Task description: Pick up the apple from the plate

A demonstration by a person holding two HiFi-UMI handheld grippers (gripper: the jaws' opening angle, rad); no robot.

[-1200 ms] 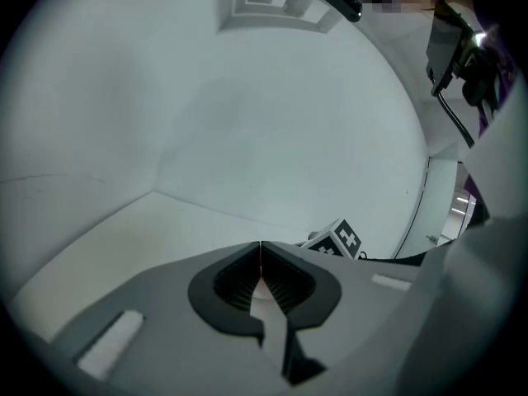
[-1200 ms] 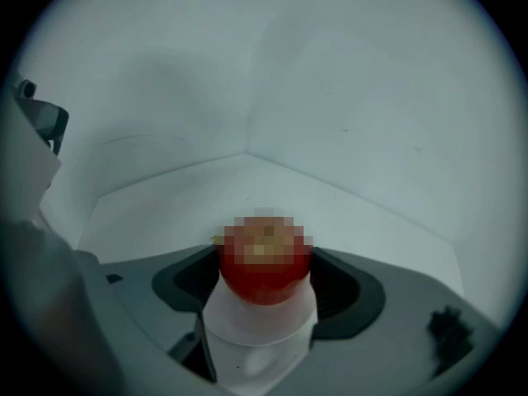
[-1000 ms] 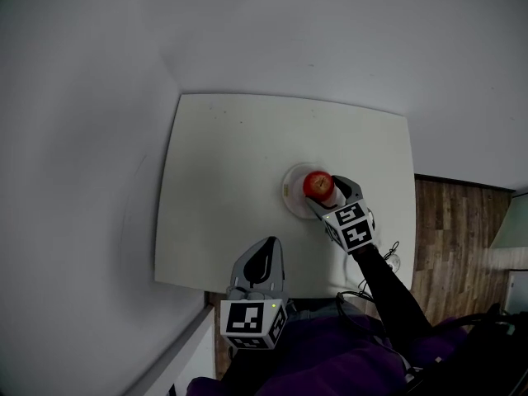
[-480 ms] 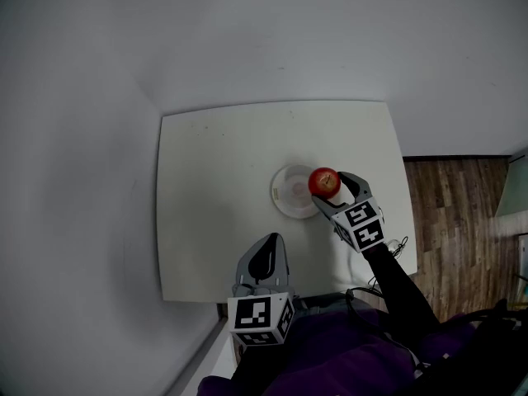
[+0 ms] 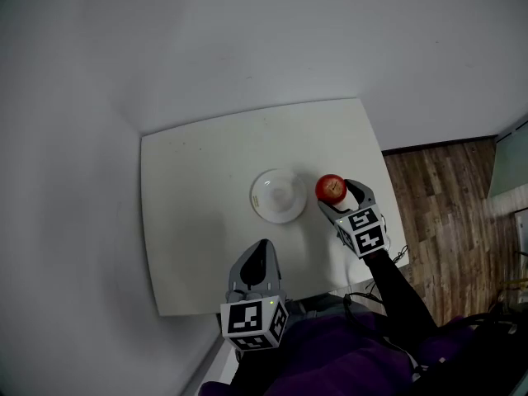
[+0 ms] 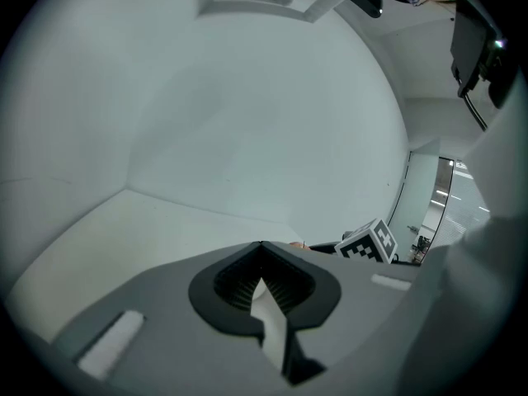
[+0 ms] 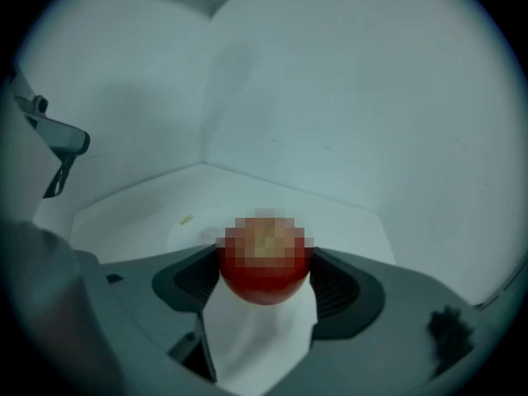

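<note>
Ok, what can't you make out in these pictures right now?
Top of the red round apple: under a mosaic patch, right gripper view.
The white round plate: behind the left gripper's own body, left gripper view.
The small yellowish mark at the plate's rim: too small to read.
Apple's height above the white table: head view can't settle it.

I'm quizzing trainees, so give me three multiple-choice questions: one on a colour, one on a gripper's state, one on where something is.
1. The plate is: A white; B blue; C black.
2. The left gripper is: A open; B shut and empty; C holding the plate.
3. The apple is: A on the plate; B in the right gripper; C in the left gripper.
Answers: A, it shows white; B, its jaws meet on nothing; B, that gripper's jaws clamp it beside the plate.
</note>
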